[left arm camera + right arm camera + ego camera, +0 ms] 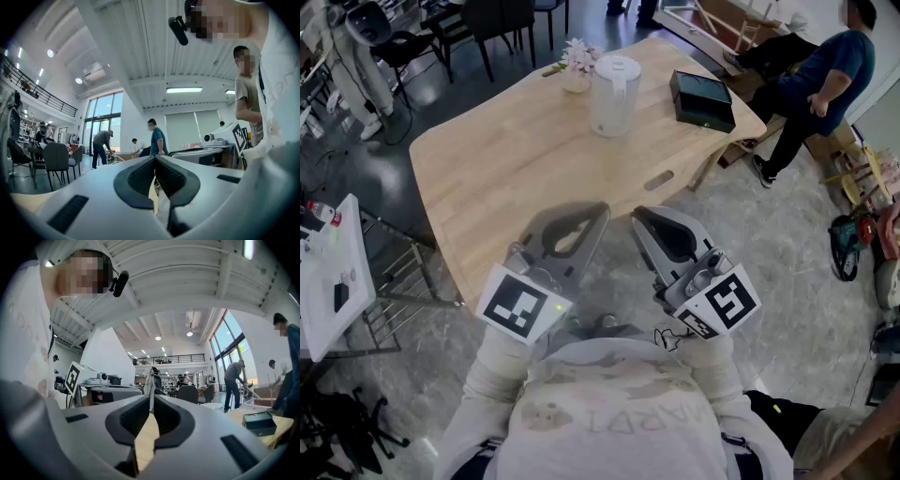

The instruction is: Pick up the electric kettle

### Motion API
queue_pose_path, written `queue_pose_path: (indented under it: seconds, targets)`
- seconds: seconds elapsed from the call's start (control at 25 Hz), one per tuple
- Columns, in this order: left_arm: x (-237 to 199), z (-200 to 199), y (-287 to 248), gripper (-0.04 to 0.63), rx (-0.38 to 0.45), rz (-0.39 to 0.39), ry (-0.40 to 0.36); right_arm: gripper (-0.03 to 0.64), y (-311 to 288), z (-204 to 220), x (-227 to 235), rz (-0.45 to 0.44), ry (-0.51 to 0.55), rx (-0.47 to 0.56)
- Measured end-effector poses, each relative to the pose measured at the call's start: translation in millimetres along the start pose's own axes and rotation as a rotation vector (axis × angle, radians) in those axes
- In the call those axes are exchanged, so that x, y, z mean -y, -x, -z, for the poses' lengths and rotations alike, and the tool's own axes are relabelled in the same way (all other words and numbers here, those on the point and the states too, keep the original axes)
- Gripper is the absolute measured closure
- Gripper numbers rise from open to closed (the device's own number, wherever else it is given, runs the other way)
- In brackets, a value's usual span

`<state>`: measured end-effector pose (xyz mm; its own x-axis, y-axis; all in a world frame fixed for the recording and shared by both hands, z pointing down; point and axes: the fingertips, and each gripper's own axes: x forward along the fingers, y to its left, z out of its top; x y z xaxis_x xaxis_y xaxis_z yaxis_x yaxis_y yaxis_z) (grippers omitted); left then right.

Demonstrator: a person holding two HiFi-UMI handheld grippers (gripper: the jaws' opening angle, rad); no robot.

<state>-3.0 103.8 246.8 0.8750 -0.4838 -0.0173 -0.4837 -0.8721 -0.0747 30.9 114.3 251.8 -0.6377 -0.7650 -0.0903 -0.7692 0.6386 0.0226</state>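
The electric kettle (pixel 614 94), a translucent white jug with a white lid, stands upright at the far side of the wooden table (pixel 506 178). My left gripper (pixel 600 210) and right gripper (pixel 638 217) are side by side over the table's near edge, close to my chest and far short of the kettle. Both point level towards it. In the left gripper view the left gripper (pixel 155 159) has its pads meeting with nothing between them. The right gripper (pixel 151 400) is likewise shut and empty in its own view. I cannot find the kettle in either gripper view.
A small vase of flowers (pixel 577 66) stands left of the kettle and a black box (pixel 703 100) right of it. A person in blue (pixel 825 75) bends by the table's far right corner. Chairs (pixel 502 23) stand behind the table, a white cart (pixel 328 272) at left, tools (pixel 848 244) on the floor at right.
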Motion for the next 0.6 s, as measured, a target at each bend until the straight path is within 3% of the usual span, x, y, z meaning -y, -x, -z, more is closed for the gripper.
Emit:
queue_pose_path:
  seconds: [0.6]
  targets:
    - [-4.1,2.0,2.3,0.583,-0.005,0.009,0.0,0.58,-6.5,1.1,-3.6,-0.005,0.003,-0.003]
